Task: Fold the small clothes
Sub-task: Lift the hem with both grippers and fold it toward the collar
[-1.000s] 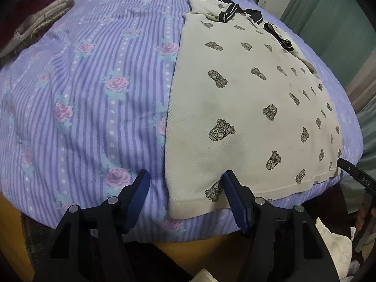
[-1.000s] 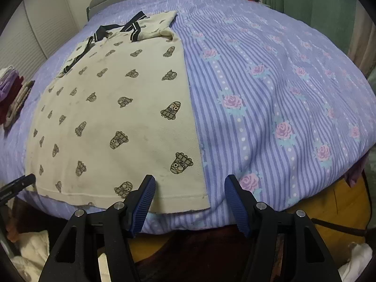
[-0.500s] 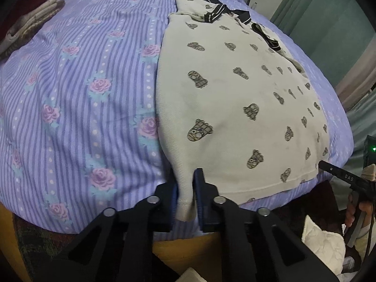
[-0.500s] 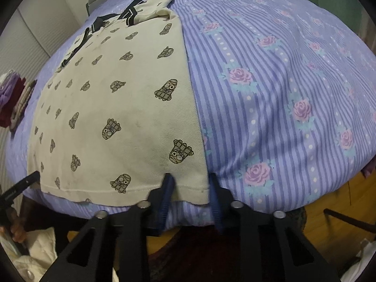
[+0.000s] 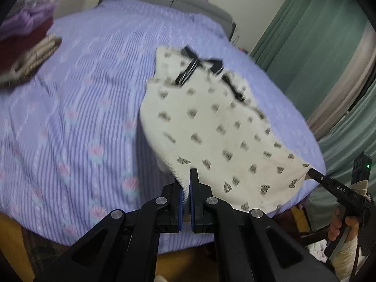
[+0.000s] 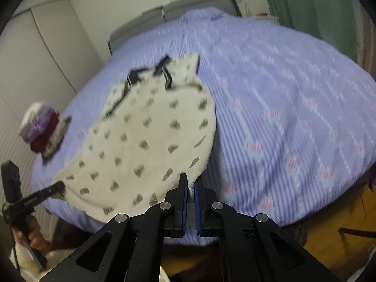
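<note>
1. while both corners are pinched, the cream shirt (image 5: 211, 127) with the little dark prints hangs off the near edge of the bed (image 5: 82, 108), hem end raised off the cover, collar end lying flat further up on the striped purple spread.
2. the left gripper (image 5: 189, 183) is clenched on the hem corner on its side, you can see the fabric sandwiched between the blue pads (image 5: 180, 197). nothing loose there as far as i can tell.
3. the right gripper (image 6: 191, 188) is the same deal, clamped tight on the other hem corner, cloth visible between its jaws.
4. the key bit: the shirt's long axis runs straight away from both sets of jaws, hem at the fingertips and the black-trimmed collar (image 5: 199, 65) at the far end. so my guess is the next move is carrying the hem forward over the body toward the collar to fold it in half.
5. neither hand is nearer really, each one holds its own corner, so they'd need to travel together or the fold goes skewed.
6. both views are pretty motion blurred, so i can't tell how taut the hem edge between the two grips is.
7. there's a stack of folded clothes (image 6: 44, 129) off to the left side of the bed, well apart from the shirt.
</note>
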The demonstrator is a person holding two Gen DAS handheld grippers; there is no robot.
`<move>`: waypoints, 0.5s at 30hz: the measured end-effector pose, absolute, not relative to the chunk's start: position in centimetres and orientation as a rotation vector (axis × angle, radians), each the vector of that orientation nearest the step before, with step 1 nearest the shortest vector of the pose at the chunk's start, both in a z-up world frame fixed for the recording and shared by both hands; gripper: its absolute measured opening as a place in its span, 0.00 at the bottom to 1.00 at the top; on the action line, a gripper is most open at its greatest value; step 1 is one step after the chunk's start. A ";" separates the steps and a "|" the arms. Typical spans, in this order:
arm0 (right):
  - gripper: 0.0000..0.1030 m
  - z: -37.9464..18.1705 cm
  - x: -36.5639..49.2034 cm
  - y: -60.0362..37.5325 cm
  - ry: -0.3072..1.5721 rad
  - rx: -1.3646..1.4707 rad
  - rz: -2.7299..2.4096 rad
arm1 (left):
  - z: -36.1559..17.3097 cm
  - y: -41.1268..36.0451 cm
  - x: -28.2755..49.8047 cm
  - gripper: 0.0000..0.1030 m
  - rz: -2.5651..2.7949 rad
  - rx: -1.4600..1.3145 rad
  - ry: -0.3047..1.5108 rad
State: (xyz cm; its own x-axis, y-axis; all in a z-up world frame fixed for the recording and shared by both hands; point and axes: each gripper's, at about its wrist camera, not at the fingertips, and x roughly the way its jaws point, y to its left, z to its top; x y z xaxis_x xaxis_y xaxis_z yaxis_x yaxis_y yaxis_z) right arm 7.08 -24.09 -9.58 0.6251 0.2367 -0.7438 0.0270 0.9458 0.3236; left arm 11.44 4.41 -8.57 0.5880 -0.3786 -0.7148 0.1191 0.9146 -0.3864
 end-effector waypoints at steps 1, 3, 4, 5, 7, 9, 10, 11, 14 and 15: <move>0.06 -9.1 7.0 -24.4 0.879 0.328 0.126 | -7.9 4.5 11.9 0.06 -0.290 -0.309 0.890; 0.06 -7.7 7.8 -24.7 0.835 0.360 0.139 | -6.3 4.6 12.9 0.06 -0.282 -0.306 0.855; 0.06 -7.2 8.5 -24.7 0.817 0.372 0.140 | -5.5 4.5 13.5 0.06 -0.273 -0.298 0.838; 0.06 -6.4 9.5 -24.7 0.788 0.383 0.140 | -4.7 4.4 14.4 0.06 -0.263 -0.289 0.815; 0.06 -5.1 10.9 -24.8 0.733 0.393 0.135 | -3.3 4.6 15.9 0.06 -0.250 -0.286 0.782; 0.06 -3.9 12.2 -24.8 0.689 0.386 0.122 | -2.2 4.8 17.8 0.06 -0.217 -0.277 0.745; 0.06 -3.2 13.1 -24.9 0.661 0.385 0.112 | -1.7 4.9 18.7 0.06 -0.203 -0.271 0.725; 0.06 -2.7 13.8 -24.8 0.642 0.382 0.105 | -1.3 5.1 19.8 0.06 -0.183 -0.273 0.708; 0.06 -1.5 16.3 -24.8 0.594 0.388 0.077 | -0.2 5.4 22.5 0.06 -0.160 -0.287 0.681; 0.06 -1.0 17.4 -24.7 0.577 0.390 0.064 | 0.1 5.5 23.5 0.06 -0.160 -0.295 0.681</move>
State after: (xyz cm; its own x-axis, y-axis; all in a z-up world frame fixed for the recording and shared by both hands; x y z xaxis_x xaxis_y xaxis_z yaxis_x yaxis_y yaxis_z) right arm 17.35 -24.73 -0.97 0.8384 0.1669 -0.5189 0.0491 0.9249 0.3769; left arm 23.53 5.53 0.13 0.7671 -0.2407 -0.5947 0.0496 0.9464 -0.3191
